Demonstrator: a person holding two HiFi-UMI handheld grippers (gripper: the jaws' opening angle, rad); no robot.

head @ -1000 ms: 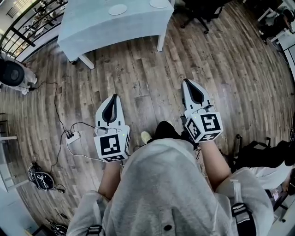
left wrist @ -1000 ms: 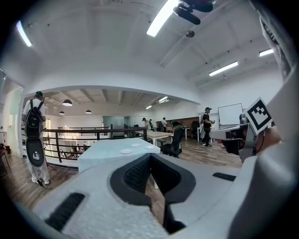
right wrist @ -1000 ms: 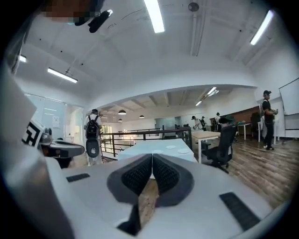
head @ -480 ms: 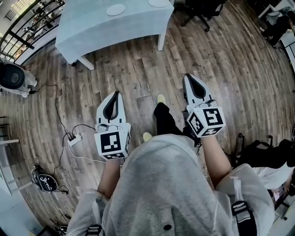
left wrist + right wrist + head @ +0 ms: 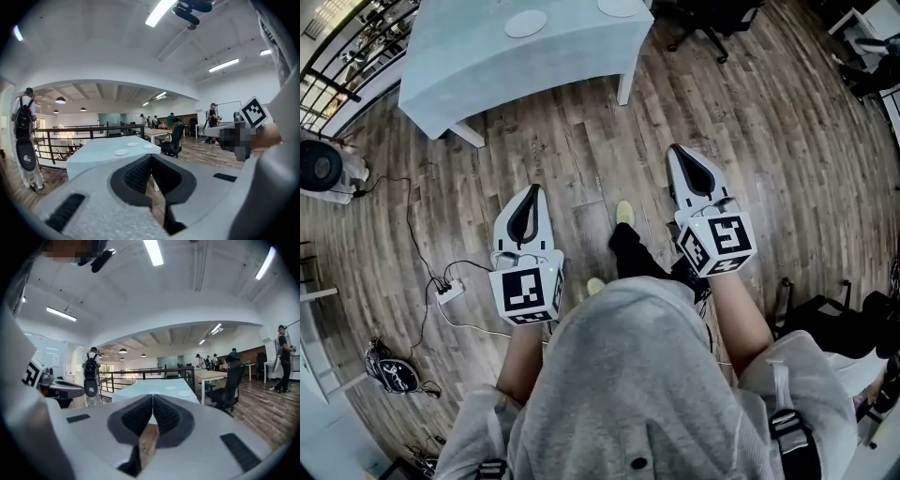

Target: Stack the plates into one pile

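Left white plastic gripper (image 5: 534, 193) and right white plastic gripper (image 5: 676, 152) held out front, side by side, well apart. Both jaws pressed together, nothing between them. Bare forearms (image 5: 523, 361) extended forward.

Person has stepped fwd: a leg w/ a pale yellow shoe (image 5: 624, 214) now reaches out btwn left tongs (image 5: 534, 194) & right tongs (image 5: 677, 155); a sec ago only a shoe by the hoodie showed. Power strip (image 5: 450, 292) & floor fan (image 5: 321, 169) sit lower in head view. Surface (image 5: 487, 66) & its near plate (image 5: 525, 23) have edged left.
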